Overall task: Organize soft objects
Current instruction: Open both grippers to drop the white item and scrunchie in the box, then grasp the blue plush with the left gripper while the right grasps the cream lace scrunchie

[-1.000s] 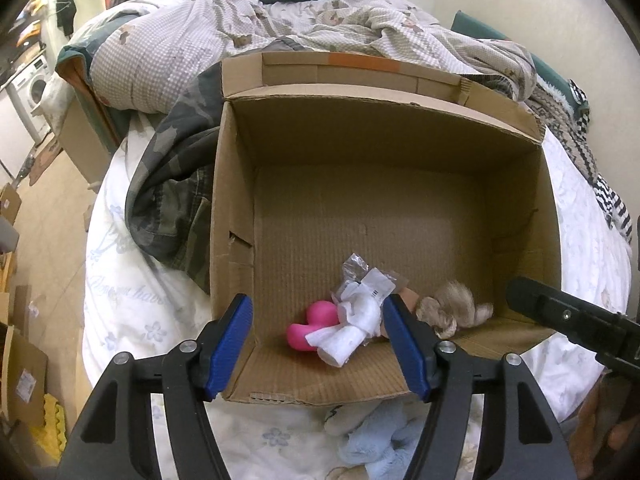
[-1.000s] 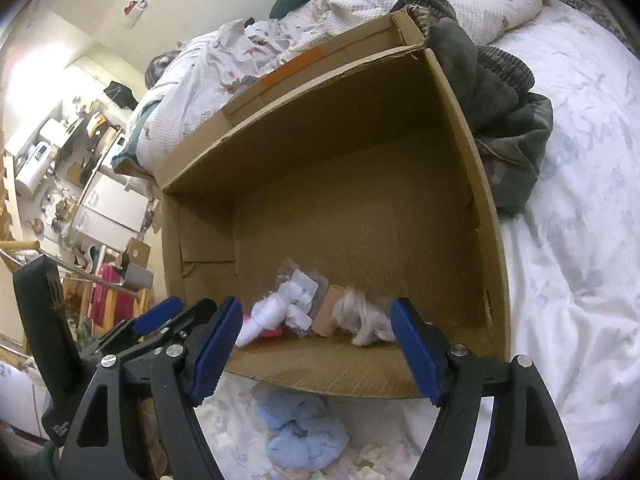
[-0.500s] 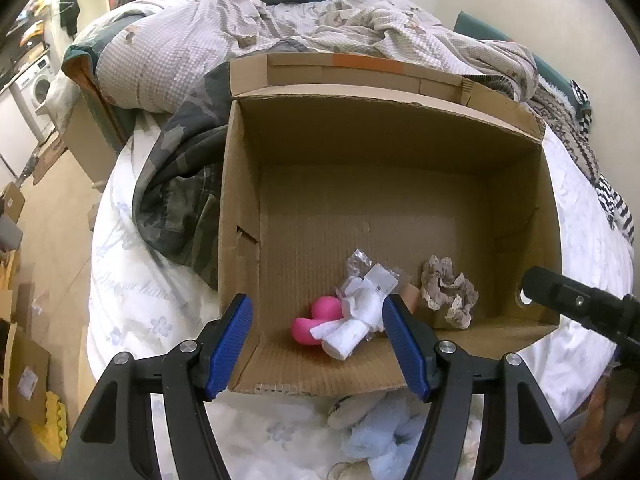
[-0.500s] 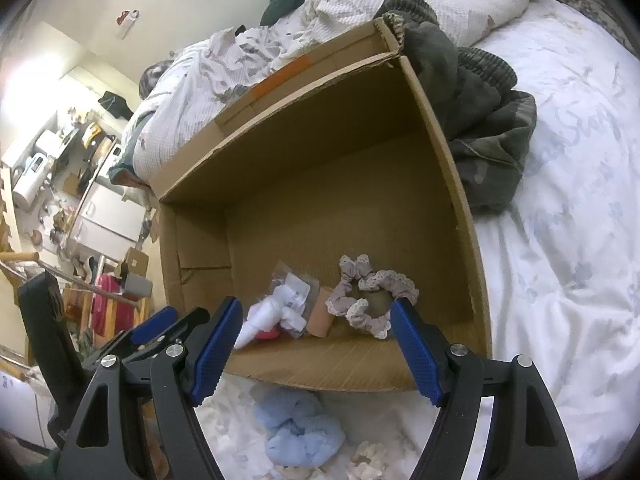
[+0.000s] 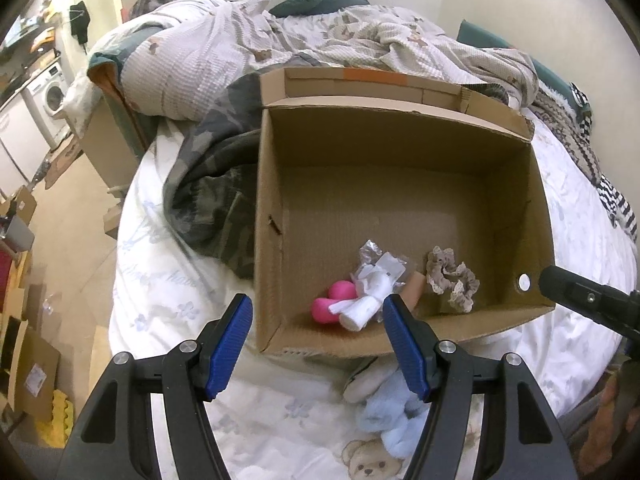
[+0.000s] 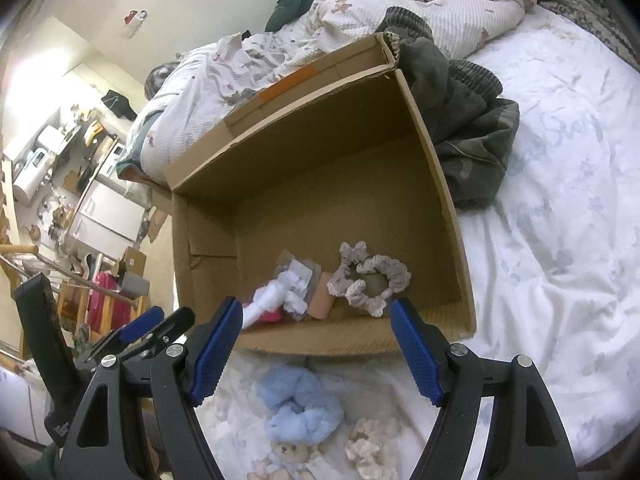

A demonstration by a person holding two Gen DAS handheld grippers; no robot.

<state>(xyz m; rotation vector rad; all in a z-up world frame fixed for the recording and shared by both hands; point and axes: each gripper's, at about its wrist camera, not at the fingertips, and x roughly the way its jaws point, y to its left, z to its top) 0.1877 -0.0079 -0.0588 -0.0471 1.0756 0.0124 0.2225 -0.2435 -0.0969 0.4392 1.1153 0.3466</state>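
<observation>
An open cardboard box [image 5: 536, 216] [image 6: 444, 184] stands on the bed. Inside near its front wall lie a pink soft toy [image 5: 334, 304], a white rolled cloth [image 5: 370, 298] [image 6: 276, 294], a clear packet [image 5: 376, 256], a tan block [image 6: 320, 294] and a beige frilly scrunchie [image 5: 452, 280] [image 6: 370, 280]. A light blue fluffy thing [image 5: 394, 420] [image 6: 298, 406] and a cream fluffy one [image 6: 370, 446] lie on the sheet before the box. My left gripper [image 5: 316, 350] is open and empty over the box's front edge. My right gripper [image 6: 316, 354] is open and empty there too.
A camouflage jacket [image 5: 208, 184] [image 6: 468, 136] lies against the box's side. A rumpled quilt [image 5: 248, 48] covers the far bed. The white sheet [image 6: 560, 240] spreads to the right. The floor with boxes and a washing machine [image 5: 50, 94] is at left.
The scrunchie dropped into the box and settled beside the tan block. Both grippers have pulled back from the box, so it looks smaller and farther.
</observation>
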